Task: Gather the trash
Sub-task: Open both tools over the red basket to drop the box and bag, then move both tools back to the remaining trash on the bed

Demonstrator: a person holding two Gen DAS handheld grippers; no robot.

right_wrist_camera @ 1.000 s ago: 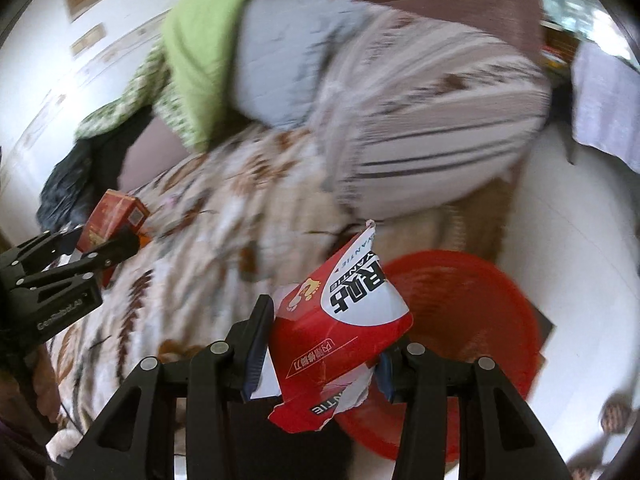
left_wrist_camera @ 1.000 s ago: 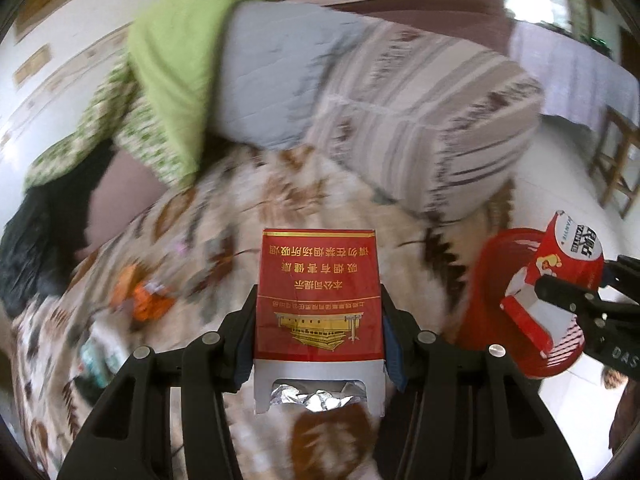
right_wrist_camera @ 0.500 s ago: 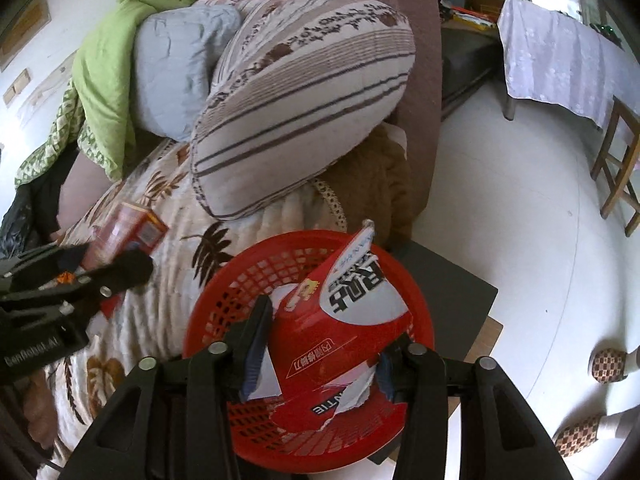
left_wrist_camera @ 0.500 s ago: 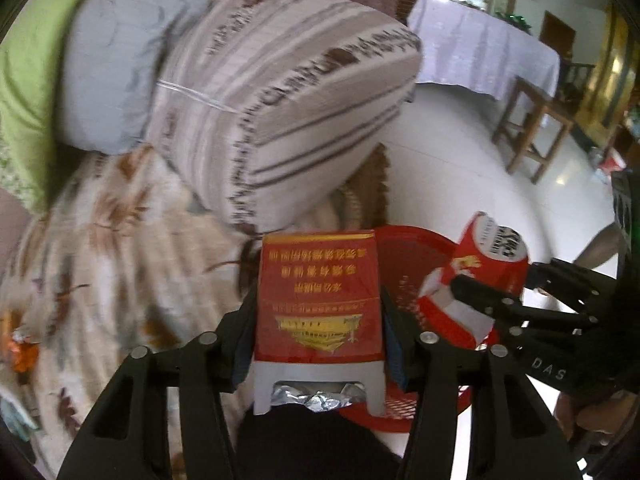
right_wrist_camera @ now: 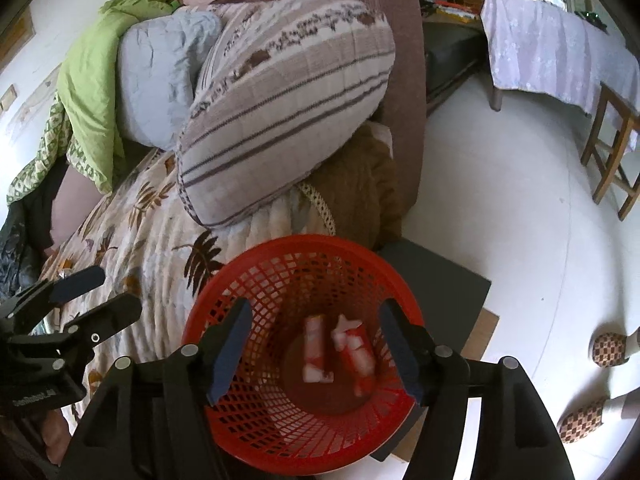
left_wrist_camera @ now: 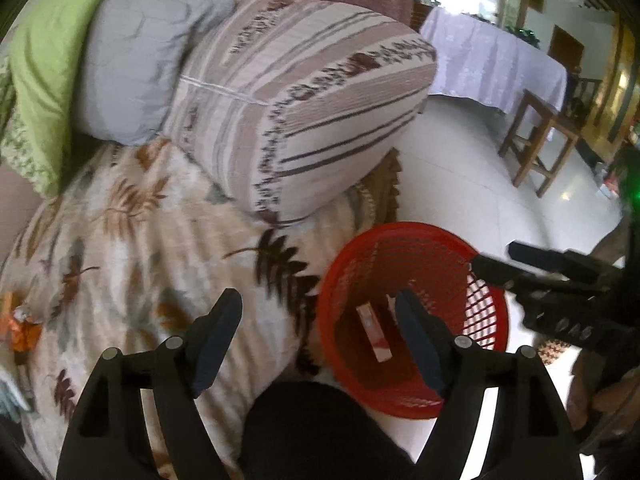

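Above the red basket [right_wrist_camera: 304, 360], both pairs of jaws opening and gripping nothing: right gripper [right_wrist_camera: 316, 354] straight over the basket's mouth, left gripper [left_wrist_camera: 318, 340] over its rim on the side toward the leaf-patterned blanket [left_wrist_camera: 140, 264]. Down on the basket's floor, two blurred red-and-white pieces of trash lying side by side, a cigarette pack [right_wrist_camera: 316, 348] and a torn snack wrapper [right_wrist_camera: 356, 350]. Beyond the basket, a striped cushion [right_wrist_camera: 288, 100] resting on the blanket; beside the basket, bare white floor [right_wrist_camera: 500, 200].
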